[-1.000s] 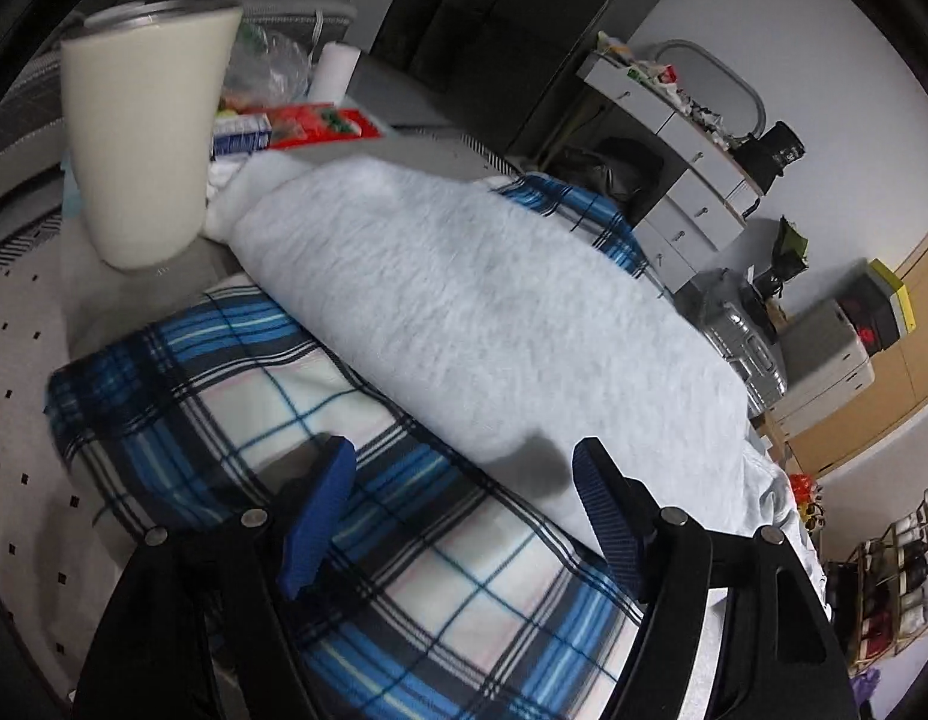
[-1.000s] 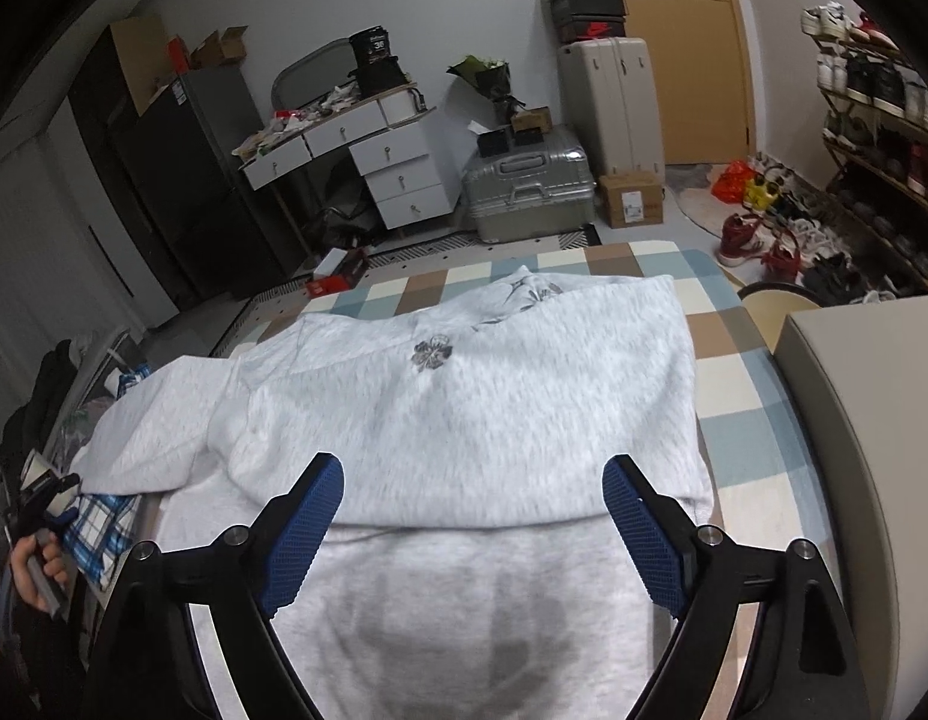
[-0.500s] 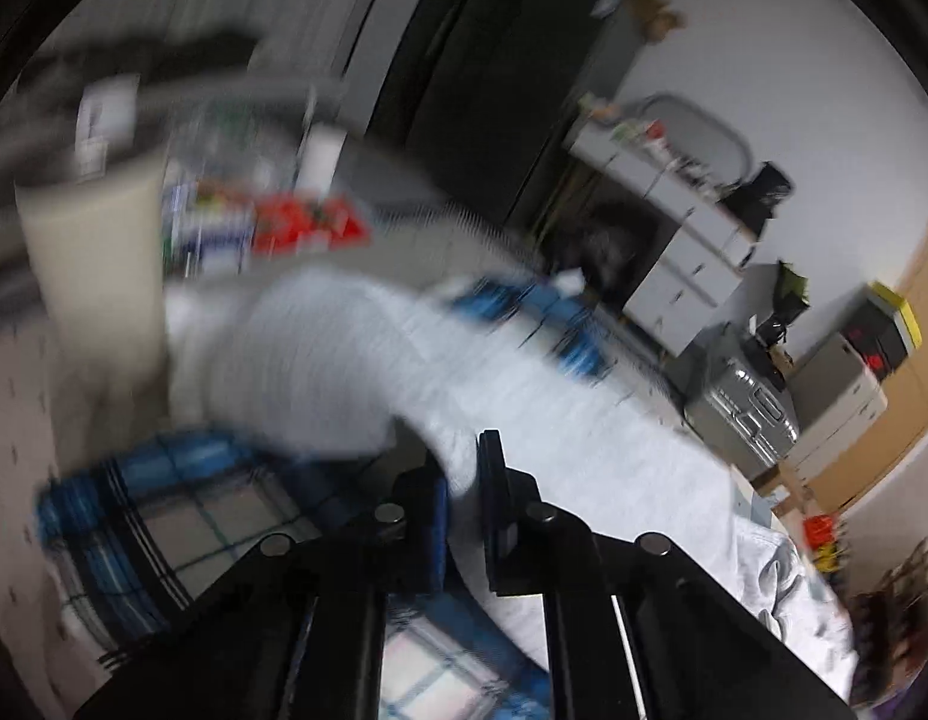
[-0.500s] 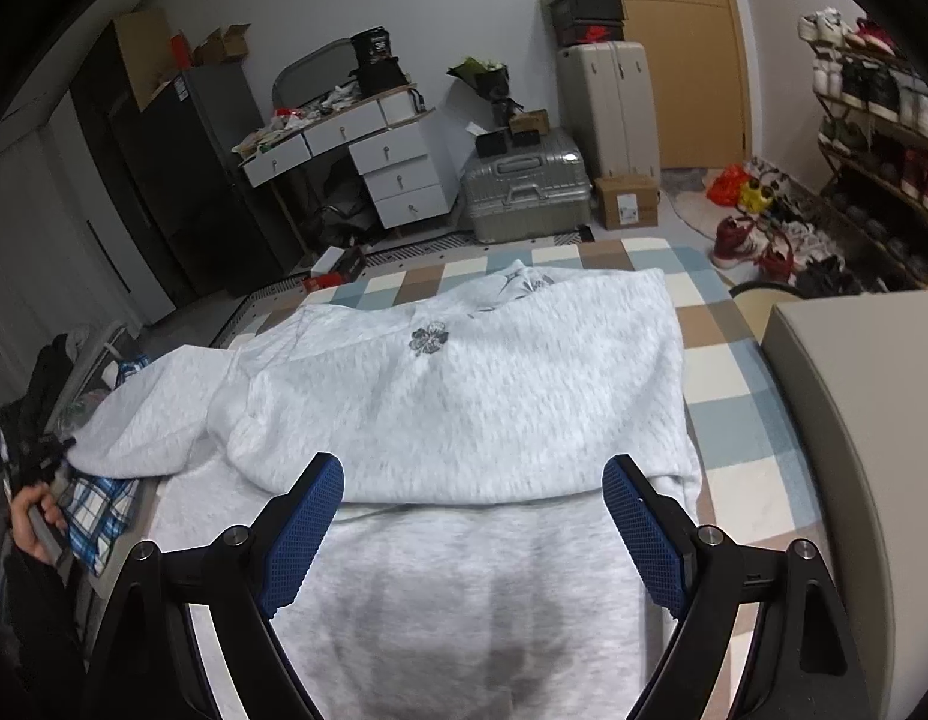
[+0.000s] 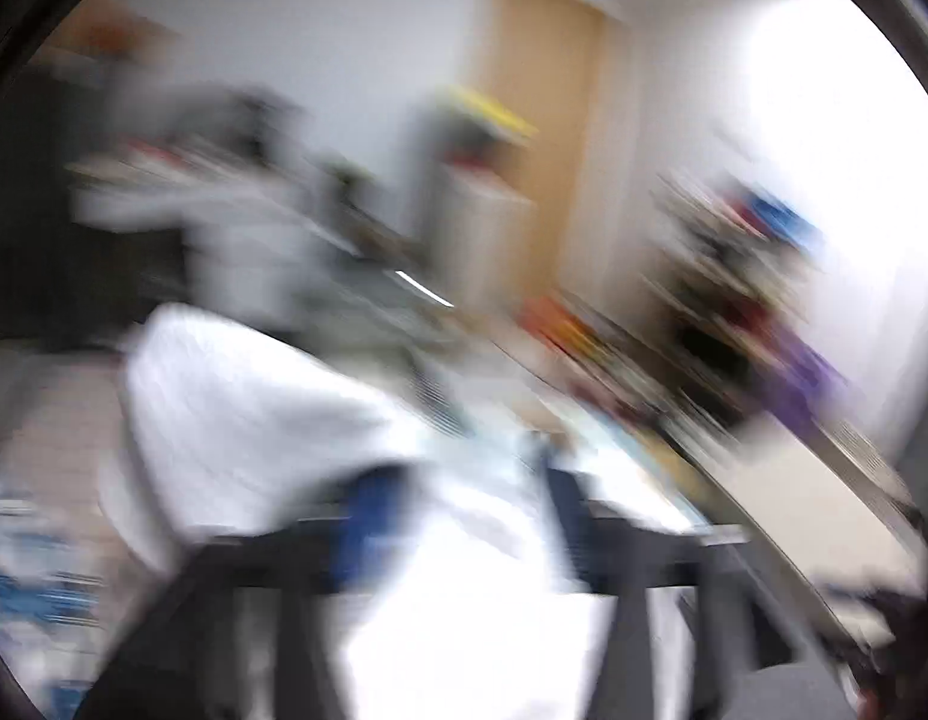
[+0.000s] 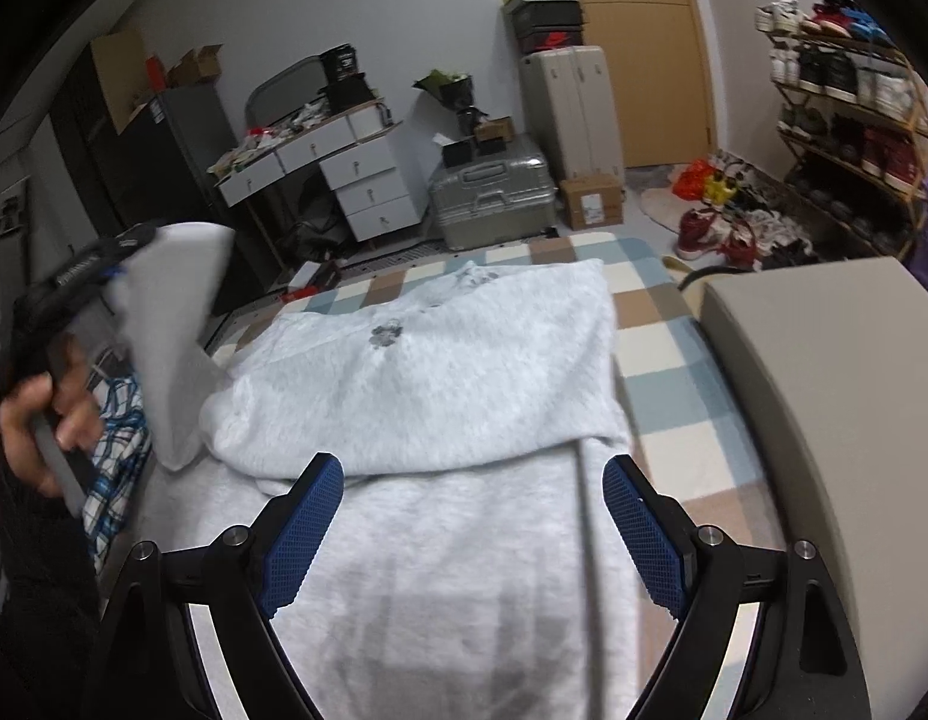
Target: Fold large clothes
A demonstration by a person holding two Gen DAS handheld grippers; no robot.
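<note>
Our big grey sweatshirt (image 6: pixel 440 396) lies spread on the checked blanket (image 6: pixel 661 372) of the bed, with its top part already folded down over the bottom part. One sleeve (image 6: pixel 176 324) is up in the air at the left side. We think we are on the sleeve step: the sleeve has to go over onto the middle of the sweatshirt. Our left claw (image 6: pixel 113 261) looks pinched shut on the sleeve end, with the hand (image 6: pixel 38 414) gripping its handle. The left camera is too blurry to be sure, but white cloth seems to sit between the blue pads there. Our right claw (image 6: pixel 472 525) hangs wide apart over the near part of the sweatshirt, gripping nothing. Next we should lay the sleeve flat across the sweatshirt, then let go gently so it does not bunch up.
</note>
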